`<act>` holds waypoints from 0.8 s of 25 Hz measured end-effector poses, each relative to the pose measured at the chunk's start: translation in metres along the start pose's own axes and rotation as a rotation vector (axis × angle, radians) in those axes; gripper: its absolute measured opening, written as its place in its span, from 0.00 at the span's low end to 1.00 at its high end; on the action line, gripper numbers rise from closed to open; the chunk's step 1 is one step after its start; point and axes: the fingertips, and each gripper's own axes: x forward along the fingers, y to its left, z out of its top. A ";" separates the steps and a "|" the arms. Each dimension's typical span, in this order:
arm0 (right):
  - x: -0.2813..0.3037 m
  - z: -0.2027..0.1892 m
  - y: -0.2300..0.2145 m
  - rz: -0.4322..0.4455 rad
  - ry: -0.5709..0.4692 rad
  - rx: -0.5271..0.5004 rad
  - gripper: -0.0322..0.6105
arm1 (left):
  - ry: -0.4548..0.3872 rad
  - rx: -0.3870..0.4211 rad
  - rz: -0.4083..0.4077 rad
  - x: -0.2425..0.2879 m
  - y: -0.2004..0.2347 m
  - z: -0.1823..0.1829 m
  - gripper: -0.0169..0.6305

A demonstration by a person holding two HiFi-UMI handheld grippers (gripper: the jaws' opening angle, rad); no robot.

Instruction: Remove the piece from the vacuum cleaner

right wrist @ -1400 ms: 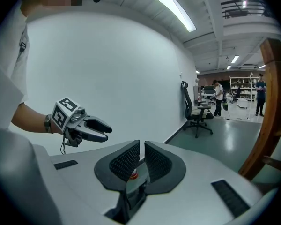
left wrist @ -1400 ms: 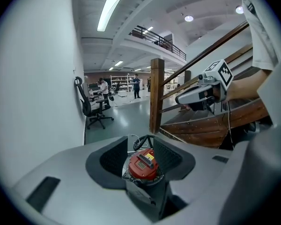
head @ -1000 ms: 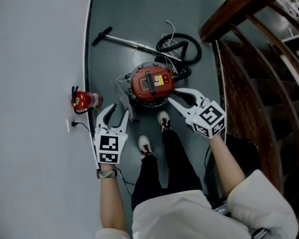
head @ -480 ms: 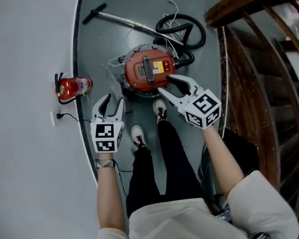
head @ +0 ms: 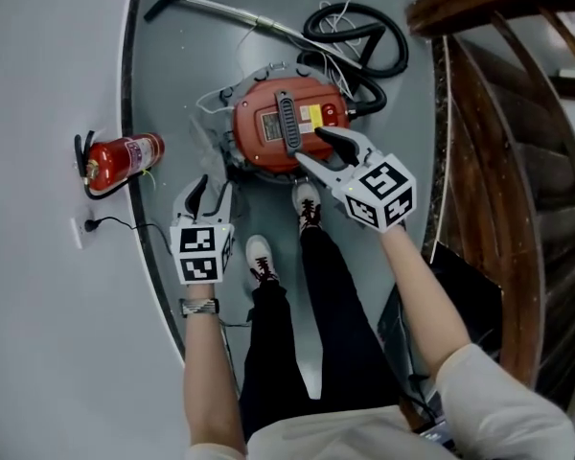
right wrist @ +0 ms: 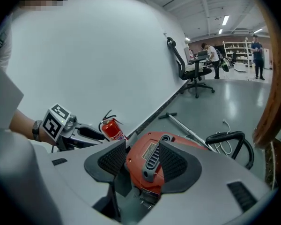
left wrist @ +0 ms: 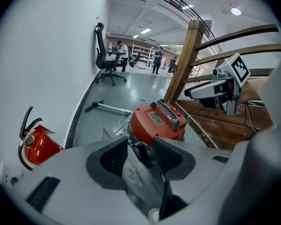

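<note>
I'm lowering both grippers toward red canister vacuum cleaner (head: 286, 123), sitting just beyond my shoes (head: 310, 204). Right gripper (head: 318, 148) jaws just been opening, now wide, empty, over vacuum's near right edge. Left gripper (head: 216, 188) jaws apart, empty, near left. Piece not yet grasped.

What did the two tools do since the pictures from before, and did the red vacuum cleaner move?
Both came down toward the vacuum cleaner. The right tool has just been opening its jaws, which now hang by the lid's handle, gripping nothing. The left tool stayed open and empty. The vacuum cleaner and fire extinguisher kept their places.
</note>
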 end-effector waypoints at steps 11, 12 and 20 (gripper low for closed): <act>0.044 -0.047 -0.015 0.010 0.034 0.000 0.42 | 0.059 0.049 0.049 0.047 0.008 -0.040 0.29; 0.046 -0.051 -0.015 0.012 0.041 -0.006 0.42 | 0.066 0.051 0.055 0.051 0.007 -0.045 0.29; 0.065 -0.073 -0.017 0.023 0.081 -0.021 0.42 | 0.071 -0.003 0.070 0.070 0.001 -0.057 0.29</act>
